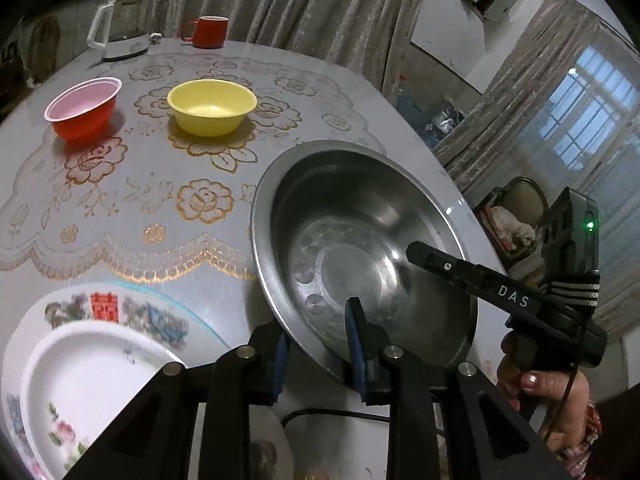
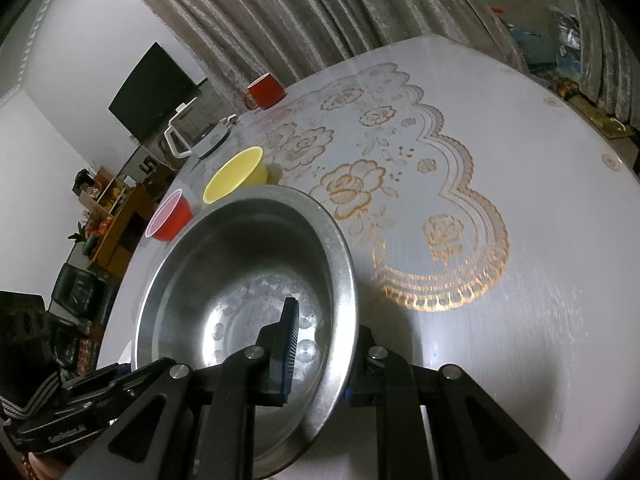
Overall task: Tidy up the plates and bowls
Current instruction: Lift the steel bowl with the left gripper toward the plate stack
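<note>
Clearly tilted — steel bowl (image 1: 352, 240), mouth facing both cameras, rim clamped.

"DAS" on right tool (image 1: 416, 254); "GenRobot.AI" on left tool (image 2: 316, 364).

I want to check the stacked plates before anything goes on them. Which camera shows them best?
The left wrist view. It shows the small white plate lying on the larger patterned plate at lower left, partly hidden by the left gripper. The right wrist view shows neither plate; the steel bowl fills its foreground.
</note>
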### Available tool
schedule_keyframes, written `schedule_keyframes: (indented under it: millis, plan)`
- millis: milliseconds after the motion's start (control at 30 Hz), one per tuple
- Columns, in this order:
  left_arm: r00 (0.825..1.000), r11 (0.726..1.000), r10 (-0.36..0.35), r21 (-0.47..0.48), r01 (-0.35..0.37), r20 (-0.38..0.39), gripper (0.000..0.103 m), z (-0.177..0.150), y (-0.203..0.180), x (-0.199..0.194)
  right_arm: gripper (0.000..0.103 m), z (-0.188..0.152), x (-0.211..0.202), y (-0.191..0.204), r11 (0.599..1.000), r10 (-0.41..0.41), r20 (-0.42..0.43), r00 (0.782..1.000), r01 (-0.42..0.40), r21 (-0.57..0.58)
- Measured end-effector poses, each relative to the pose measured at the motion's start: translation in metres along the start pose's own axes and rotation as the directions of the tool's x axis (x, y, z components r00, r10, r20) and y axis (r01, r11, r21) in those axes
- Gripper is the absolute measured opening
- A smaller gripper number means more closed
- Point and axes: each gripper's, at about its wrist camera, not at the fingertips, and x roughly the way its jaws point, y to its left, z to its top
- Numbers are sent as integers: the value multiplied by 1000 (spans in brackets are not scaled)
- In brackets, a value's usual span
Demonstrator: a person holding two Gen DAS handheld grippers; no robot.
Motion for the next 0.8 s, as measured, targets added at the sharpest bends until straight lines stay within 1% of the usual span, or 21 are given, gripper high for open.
schedule_keyframes:
  millis: [333, 533, 800]
  plan:
    - [1000, 1000, -2, 8, 2, 21, 27, -16, -3, -14, 16, -21, -12, 4, 1000, 2, 5, 1000, -2, -4]
    - [1000, 1000, -6, 28, 6, 12, 27, -26, -8, -11, 16, -33, -18, 0, 1000, 4, 0, 1000, -4, 14]
    - [1000, 1000, -13, 27, 13, 2, 27, -34, -9, -7, 16, -42, -20, -5, 999, -14, -10, 1000, 14, 31]
